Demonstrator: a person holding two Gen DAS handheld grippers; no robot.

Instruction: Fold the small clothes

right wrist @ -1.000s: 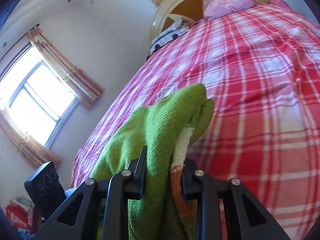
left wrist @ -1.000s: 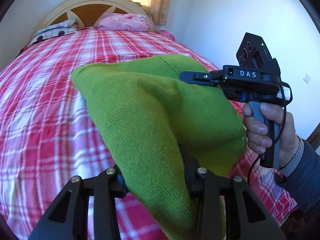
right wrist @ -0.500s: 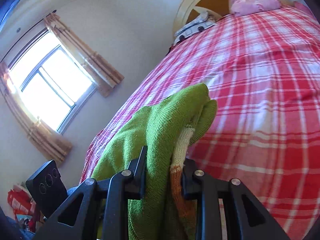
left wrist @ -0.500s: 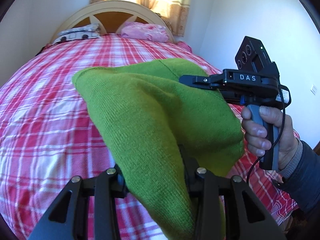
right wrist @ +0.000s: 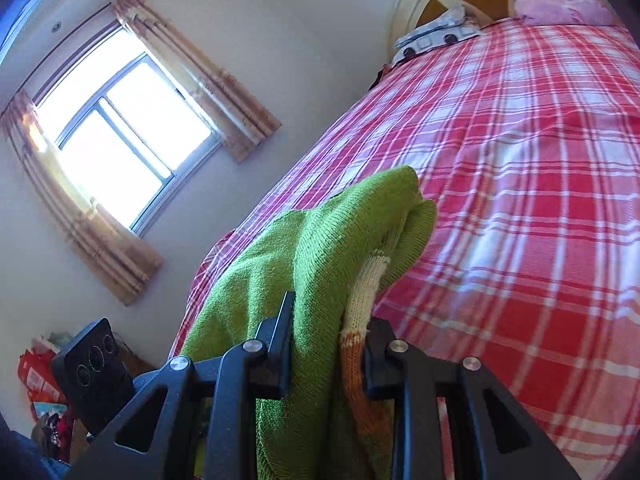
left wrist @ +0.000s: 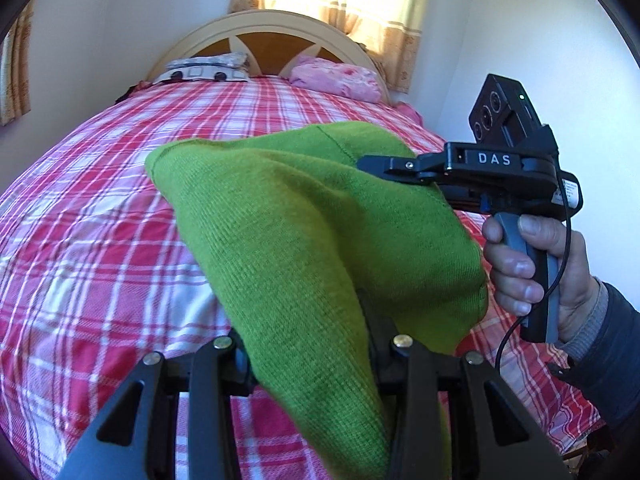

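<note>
Above plaid bedspread [left wrist: 100, 240] — ribbed green knit [left wrist: 304, 224], bunched.

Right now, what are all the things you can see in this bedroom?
green knitted garment: one, green with a cream and orange bit, held up over the bed between both grippers
bed cover: one, red, pink and white checks, spread over the bed
headboard: one, cream and brown, far end of the bed
pink pillow: one, by the headboard
patterned pillow: one, white and grey, beside the pink one
window: one, bright, with tan curtains
left gripper: black, fingers pinching the garment
right gripper: black, fingers pinching the garment
hand: one, gripping the right gripper's handle
</note>
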